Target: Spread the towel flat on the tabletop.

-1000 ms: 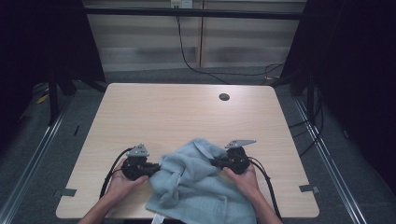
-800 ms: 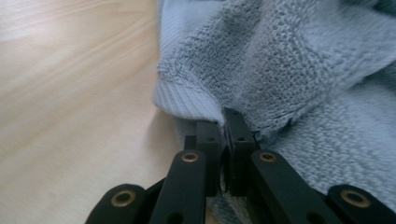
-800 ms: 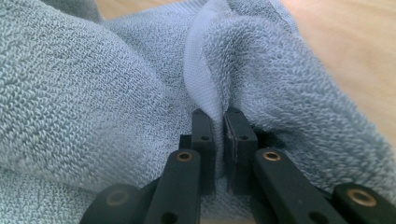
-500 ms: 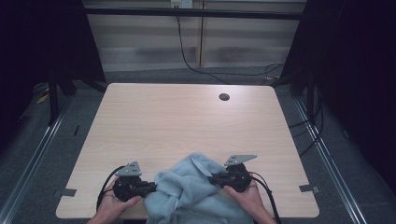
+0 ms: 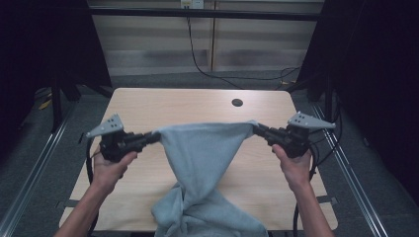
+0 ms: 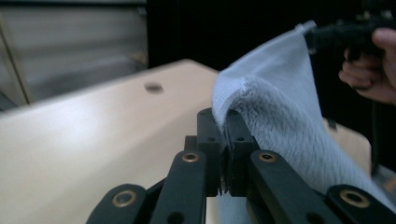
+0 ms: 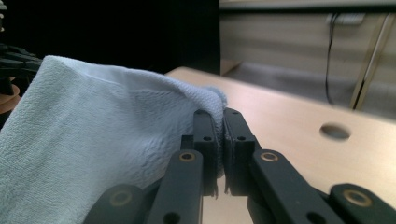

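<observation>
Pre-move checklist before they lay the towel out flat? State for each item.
1. Left gripper clamped on a corner of the light blue terry towel: ok, jaws shut with cloth between them.
2. Right gripper clamped on the other corner: ok, cloth is pinched.
3. Top edge taut between the grippers: ok, it runs nearly straight in the high view.
4. Towel hanging flat: not ok, it narrows and twists below the middle.
5. Lower end lifted free: not ok, it is bunched at the near edge of the light wooden table.
6. Depth of each bite: cannot tell, only the corner tips show.
</observation>
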`<state>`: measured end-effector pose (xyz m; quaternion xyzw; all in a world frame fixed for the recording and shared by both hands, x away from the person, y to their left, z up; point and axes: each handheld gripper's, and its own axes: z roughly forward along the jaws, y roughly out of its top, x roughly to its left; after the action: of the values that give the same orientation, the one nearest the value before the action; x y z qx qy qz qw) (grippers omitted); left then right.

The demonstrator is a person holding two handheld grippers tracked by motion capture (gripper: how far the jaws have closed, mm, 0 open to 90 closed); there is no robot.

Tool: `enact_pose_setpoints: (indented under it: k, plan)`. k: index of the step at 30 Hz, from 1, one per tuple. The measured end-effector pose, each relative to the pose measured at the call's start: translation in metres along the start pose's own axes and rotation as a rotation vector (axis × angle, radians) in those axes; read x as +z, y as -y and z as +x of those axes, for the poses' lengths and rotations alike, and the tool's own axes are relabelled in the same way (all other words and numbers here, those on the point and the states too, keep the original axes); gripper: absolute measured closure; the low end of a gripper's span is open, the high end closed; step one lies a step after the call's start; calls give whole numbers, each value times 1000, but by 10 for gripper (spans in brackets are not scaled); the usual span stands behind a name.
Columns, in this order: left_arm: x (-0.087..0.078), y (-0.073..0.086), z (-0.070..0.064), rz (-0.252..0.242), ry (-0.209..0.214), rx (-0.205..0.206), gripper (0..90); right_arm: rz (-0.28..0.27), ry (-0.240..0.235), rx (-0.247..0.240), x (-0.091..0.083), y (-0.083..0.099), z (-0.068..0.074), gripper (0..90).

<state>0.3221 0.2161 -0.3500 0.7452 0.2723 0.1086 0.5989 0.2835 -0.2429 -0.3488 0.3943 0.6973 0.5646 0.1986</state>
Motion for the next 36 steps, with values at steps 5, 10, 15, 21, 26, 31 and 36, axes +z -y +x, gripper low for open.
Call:
enact_pose_setpoints:
  k: [5, 10, 15, 21, 26, 31, 36]
  plan:
    - [-7, -41, 13, -88, -64, 22, 873, -87, 19, -26, -4, -36, -4, 854]
    - [-6, -79, 28, -128, -114, 36, 874, -145, 34, -64, 1, -77, -4, 852]
    - [1, -107, 45, -155, -177, 25, 873, -177, 61, -99, 10, -117, -9, 850]
    - [34, -104, 81, -78, -247, -47, 868, -130, 114, -65, 50, -135, -34, 838]
    - [67, -54, 104, 61, -245, -141, 755, 36, 188, 22, 91, -91, -69, 720]
    - [78, -26, 106, 101, -247, -173, 589, 143, 166, 83, 105, -38, -85, 666]
    - [72, -16, 109, 132, -251, -175, 555, 162, 113, 69, 98, -15, -74, 648]
